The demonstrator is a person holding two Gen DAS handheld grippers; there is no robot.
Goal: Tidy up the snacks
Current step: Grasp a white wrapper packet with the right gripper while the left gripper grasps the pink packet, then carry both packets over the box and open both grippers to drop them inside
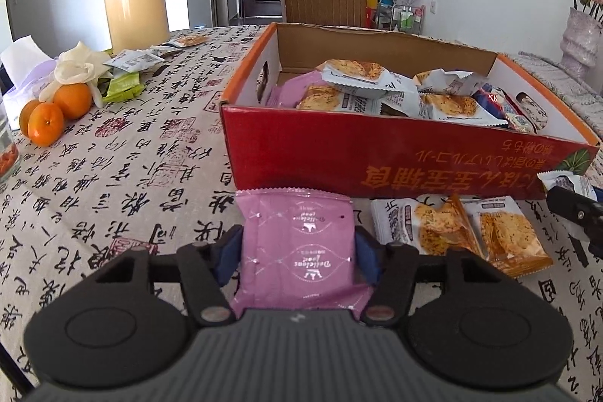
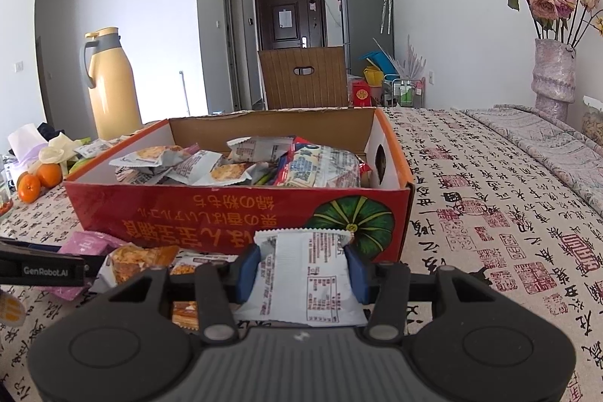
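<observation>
Left tongs (image 1: pixel 297 251) pinch the pink packet (image 1: pixel 297 243), its long axis pointing at 12. Right tongs (image 2: pixel 301 274) grip a white packet (image 2: pixel 301 277). The box (image 1: pixel 377 153) sits straight ahead at 12 for both.

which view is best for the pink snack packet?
Left wrist view. The pink snack packet fills the centre between the left gripper pads, which press its sides, print readable. The right wrist view shows only a corner of it beside the red box, partly hidden behind the left gripper's finger.

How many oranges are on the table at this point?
3, clustered at the table's left edge beside the tissue pack: one nearest the camera, one behind it to the right, one partly hidden on the left. More could sit behind the clutter.
</observation>
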